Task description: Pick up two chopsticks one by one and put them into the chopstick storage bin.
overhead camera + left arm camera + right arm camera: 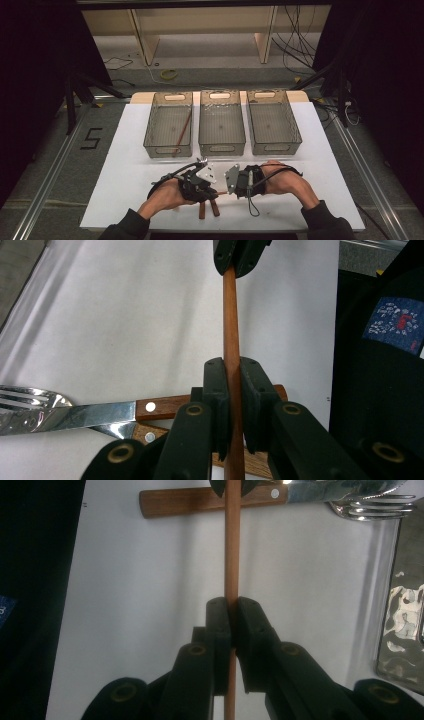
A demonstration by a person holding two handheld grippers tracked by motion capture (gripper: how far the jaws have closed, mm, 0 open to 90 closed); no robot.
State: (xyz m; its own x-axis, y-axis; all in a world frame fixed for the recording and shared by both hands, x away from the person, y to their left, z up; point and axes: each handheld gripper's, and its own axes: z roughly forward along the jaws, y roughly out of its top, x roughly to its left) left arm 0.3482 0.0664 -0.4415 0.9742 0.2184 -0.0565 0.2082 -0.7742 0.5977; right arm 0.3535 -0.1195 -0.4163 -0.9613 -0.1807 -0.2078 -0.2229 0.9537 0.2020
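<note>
Wooden chopstick [230, 315] is clamped by both the left gripper [234, 390] and the right gripper [232, 630]; uneven pulling could snap or drop it.

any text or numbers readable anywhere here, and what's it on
"5": black mark on the floor left of the table.
Blue patch with white and red print, on dark cloth in the left gripper view: too blurred to read.
Nothing else readable.
</note>
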